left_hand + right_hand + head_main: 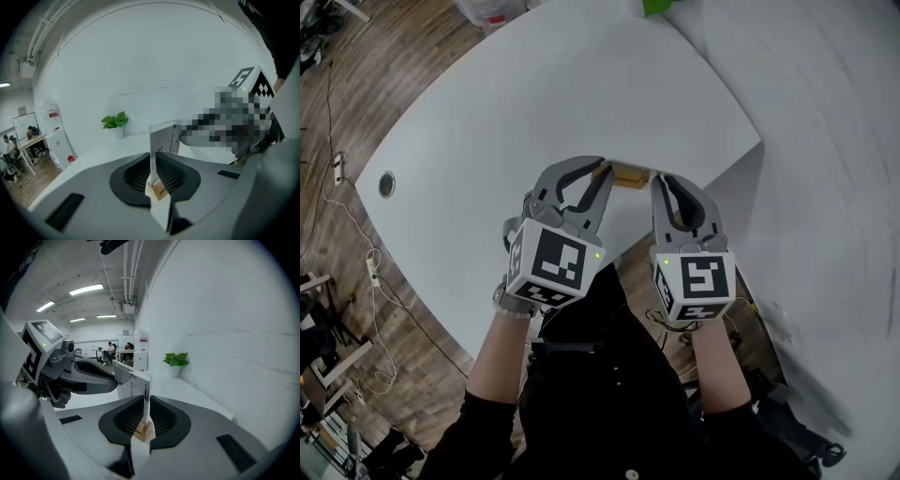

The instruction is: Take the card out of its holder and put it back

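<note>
Left claw (602,172) and right claw (662,185) are each clenched on one end of the upright card (164,138); the paired grip likely keeps it level. Card sits in its wooden holder (143,431) at the table (534,103) edge, seemingly ready for a straight lift.

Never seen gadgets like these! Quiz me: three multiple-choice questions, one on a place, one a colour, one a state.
1. The wooden holder sits: A between the left gripper and right gripper; B beside a plant; C on the floor.
2. The table is: A black; B white; C green.
3. The card is: A flat on the table; B lifted free; C upright in the holder.
Answers: A, head view shows it between their tips; B, its top is white; C, both gripper views show it standing in the slot, jaws closed on it.
</note>
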Demonstrator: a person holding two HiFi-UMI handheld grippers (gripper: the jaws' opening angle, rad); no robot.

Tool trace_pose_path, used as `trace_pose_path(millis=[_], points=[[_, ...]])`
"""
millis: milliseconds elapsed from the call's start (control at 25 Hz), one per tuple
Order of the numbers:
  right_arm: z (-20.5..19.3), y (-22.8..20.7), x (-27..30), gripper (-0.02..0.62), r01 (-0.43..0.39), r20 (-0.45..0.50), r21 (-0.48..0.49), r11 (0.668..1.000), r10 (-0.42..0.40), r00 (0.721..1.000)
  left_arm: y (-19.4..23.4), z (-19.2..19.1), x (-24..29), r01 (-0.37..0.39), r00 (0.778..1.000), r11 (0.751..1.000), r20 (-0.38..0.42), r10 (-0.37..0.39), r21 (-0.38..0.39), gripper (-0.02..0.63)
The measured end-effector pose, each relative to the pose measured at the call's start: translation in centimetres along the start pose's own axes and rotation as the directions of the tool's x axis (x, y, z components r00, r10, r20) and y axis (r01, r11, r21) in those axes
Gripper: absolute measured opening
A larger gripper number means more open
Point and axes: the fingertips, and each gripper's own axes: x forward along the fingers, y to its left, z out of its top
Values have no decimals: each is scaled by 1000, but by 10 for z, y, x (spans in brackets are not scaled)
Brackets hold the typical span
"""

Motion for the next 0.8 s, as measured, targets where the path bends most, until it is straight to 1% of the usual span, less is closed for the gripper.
trace_pose_path(millis=[320,520,800], points=[[-4,1,5,71,-4,-12,-10,1000,4,1000,1,-10,4,2,1000,1000,-26,-3,-16,48],[-3,1,12,71,-6,-15,-30,1000,5,1000,6,-14,9,-2,1000,999,-31,0,-40,48],[-13,-3,21,71,-4,-36,-30,1000,3,999,6,-24,19,5,999,999,-50,-7,-45,48]])
